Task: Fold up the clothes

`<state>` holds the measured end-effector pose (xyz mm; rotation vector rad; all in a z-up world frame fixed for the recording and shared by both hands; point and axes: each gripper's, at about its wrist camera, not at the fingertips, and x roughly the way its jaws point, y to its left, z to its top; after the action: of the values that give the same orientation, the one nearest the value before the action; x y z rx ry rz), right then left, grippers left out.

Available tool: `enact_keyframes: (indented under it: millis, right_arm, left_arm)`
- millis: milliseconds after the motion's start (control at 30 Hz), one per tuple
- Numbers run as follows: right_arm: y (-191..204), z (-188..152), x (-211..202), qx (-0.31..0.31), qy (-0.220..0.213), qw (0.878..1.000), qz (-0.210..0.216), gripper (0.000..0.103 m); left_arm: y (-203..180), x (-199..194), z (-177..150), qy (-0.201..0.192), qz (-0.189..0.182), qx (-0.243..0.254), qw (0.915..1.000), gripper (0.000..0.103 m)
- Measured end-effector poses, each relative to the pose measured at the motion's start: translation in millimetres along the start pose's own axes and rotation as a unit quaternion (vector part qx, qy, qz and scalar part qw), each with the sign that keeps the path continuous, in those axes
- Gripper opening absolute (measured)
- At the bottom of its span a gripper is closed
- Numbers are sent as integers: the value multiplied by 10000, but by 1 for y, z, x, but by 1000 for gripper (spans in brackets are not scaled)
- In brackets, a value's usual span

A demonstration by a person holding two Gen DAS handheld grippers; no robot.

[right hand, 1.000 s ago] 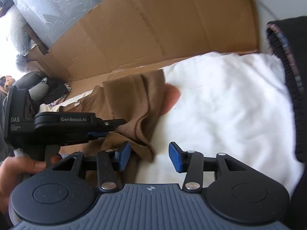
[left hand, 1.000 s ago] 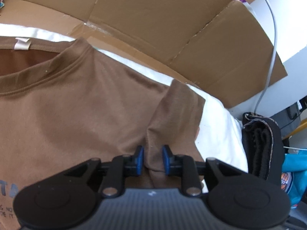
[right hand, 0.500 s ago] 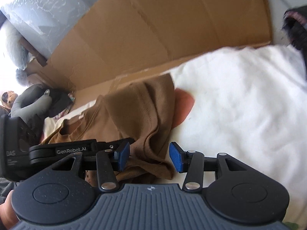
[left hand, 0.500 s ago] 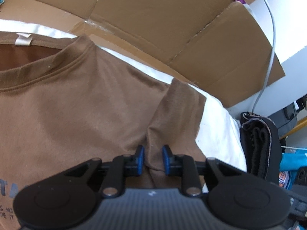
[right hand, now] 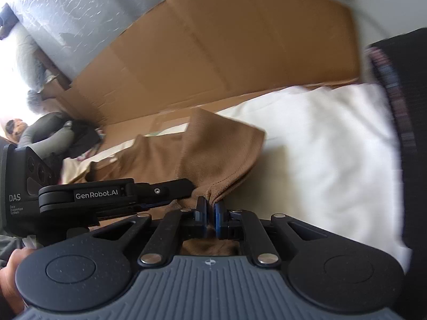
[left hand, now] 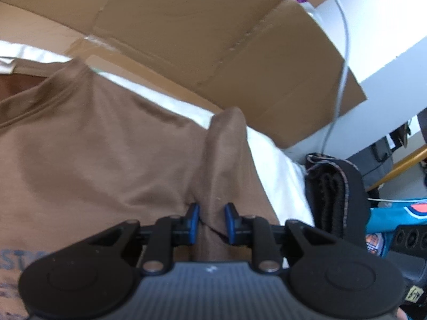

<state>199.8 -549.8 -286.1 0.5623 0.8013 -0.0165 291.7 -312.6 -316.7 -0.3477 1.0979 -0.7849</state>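
A brown T-shirt (left hand: 101,144) lies front up on a white sheet (left hand: 280,165), its collar at the far left. My left gripper (left hand: 210,221) is shut on a fold of the shirt's sleeve (left hand: 226,160), which stands up as a ridge. In the right wrist view the same sleeve (right hand: 221,157) drapes toward me, and my right gripper (right hand: 209,213) is shut on its hem. The left gripper (right hand: 106,194) shows at the left of that view, close beside the right one, with a hand (right hand: 10,272) under it.
Flattened cardboard (left hand: 213,40) stands behind the sheet (right hand: 320,144). A dark folded garment (left hand: 336,192) lies at the sheet's right edge, with blue fabric (left hand: 395,218) beyond it. A white cable (left hand: 344,53) hangs at the back. Grey clothing (right hand: 48,133) lies far left.
My right gripper moved onto the sleeve's hem and shut on it; it was open before. The left gripper kept its hold and lifted the sleeve slightly.
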Motion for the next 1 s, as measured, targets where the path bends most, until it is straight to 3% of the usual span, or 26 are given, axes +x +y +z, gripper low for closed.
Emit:
enact_keyframes:
  millis: [233, 433, 533, 567, 600, 733, 867, 1000]
  right_arm:
    - [-33, 11, -39, 197, -224, 9983, -496, 4]
    - [-55, 20, -53, 380, -329, 9947, -900, 9]
    - [-56, 16, -61, 380, -364, 9946, -896, 24]
    - [-53, 13, -64, 331, -388, 9946, -905, 40]
    - [-51, 9, -67, 284, -409, 9946, -908, 45]
    - [-42, -8, -79, 251, -342, 9956, -834, 45]
    - [-45, -32, -71, 560, 41, 9946, -878, 45]
    - [-56, -53, -59, 1057, 265, 9862, -1244, 45]
  left_arm:
    - [-32, 12, -6, 103, -266, 252, 9993, 26]
    - [-50, 5, -14, 231, -48, 794, 9966, 31]
    - [-54, 0, -21, 326, 119, 1065, 9937, 35]
    - [-54, -1, -24, 358, 154, 1118, 9930, 38]
    - [-55, -1, -27, 392, 179, 1157, 9924, 39]
    - [-56, -2, -37, 526, 281, 1311, 9896, 40]
    - [-58, -1, -45, 622, 343, 1413, 9874, 40]
    - [-62, 2, -51, 723, 361, 1528, 9849, 40]
